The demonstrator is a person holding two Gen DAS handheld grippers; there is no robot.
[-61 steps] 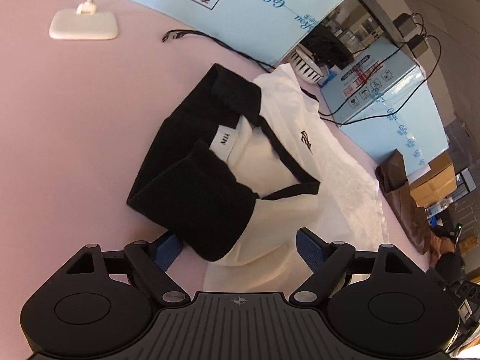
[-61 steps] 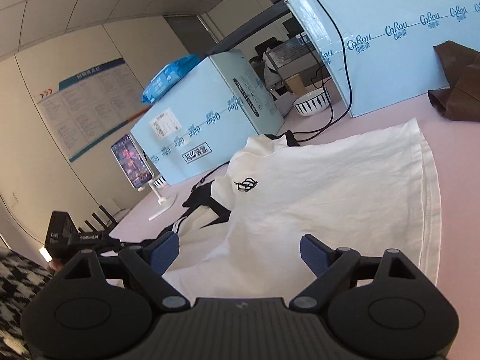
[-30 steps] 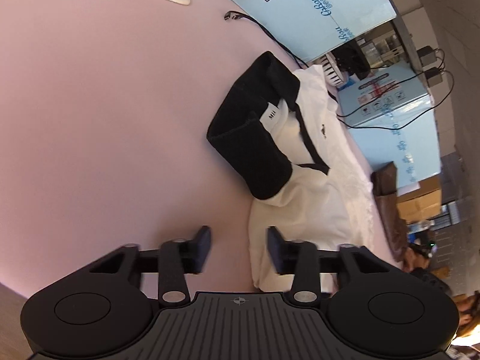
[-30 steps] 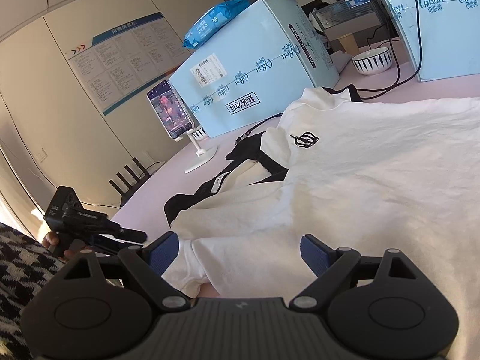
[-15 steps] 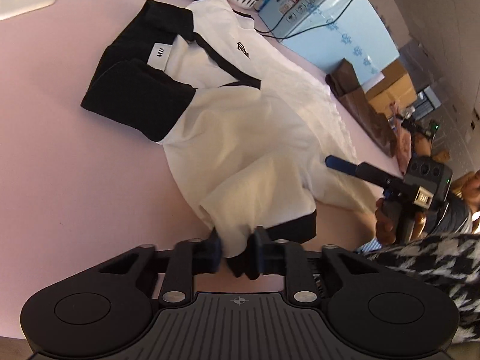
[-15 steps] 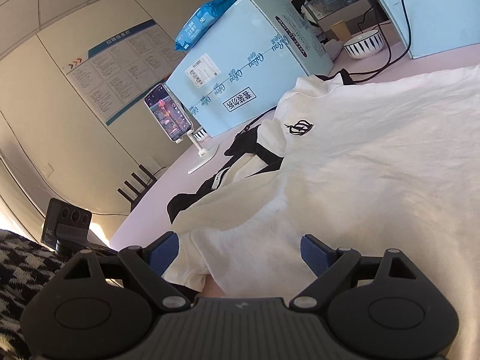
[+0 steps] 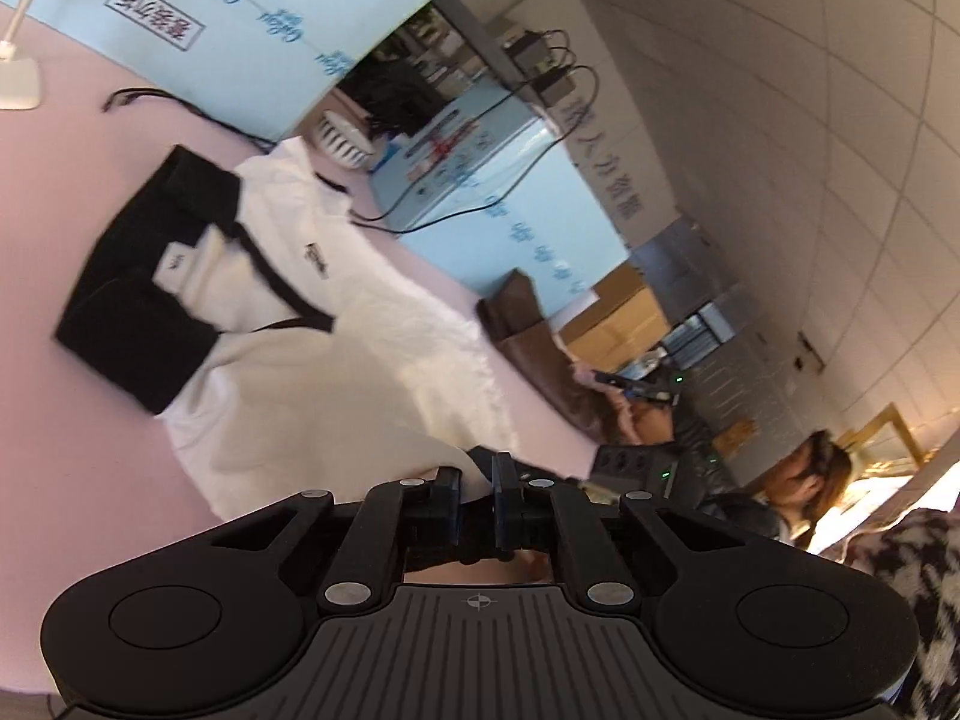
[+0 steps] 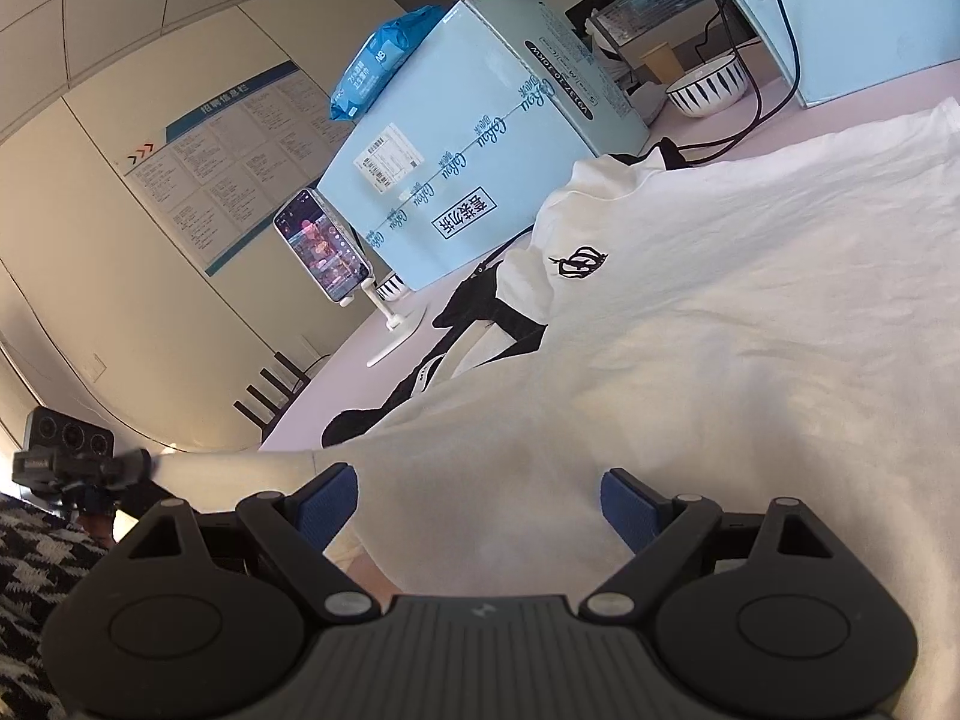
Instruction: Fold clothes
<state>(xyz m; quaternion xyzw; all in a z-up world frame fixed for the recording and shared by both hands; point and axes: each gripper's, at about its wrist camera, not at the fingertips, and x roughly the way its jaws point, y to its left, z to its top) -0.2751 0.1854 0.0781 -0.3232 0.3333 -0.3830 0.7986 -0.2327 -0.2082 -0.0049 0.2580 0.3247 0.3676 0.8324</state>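
Observation:
A white T-shirt (image 7: 336, 372) with black sleeves and collar trim lies on the pink table (image 7: 72, 192), its near sleeve folded in. My left gripper (image 7: 477, 480) is shut on the shirt's near black-cuffed sleeve end and holds it lifted at the table's front edge. In the right wrist view the same shirt (image 8: 690, 348) spreads in front of my right gripper (image 8: 480, 504), which is open with its blue pads just above the white cloth. The left gripper (image 8: 78, 468) also shows at far left there, pulling a white fold taut.
Light blue cartons (image 7: 252, 30) (image 8: 480, 138) line the back of the table, with black cables, a striped bowl (image 8: 708, 90) and a phone on a white stand (image 8: 324, 246). A brown garment (image 7: 528, 336) lies at the right. A person sits beyond the table (image 7: 804, 480).
My left gripper has closed tight on the sleeve end and lifted it, swinging its view up and to the right. My right gripper has stayed open over the shirt body, moving slightly forward.

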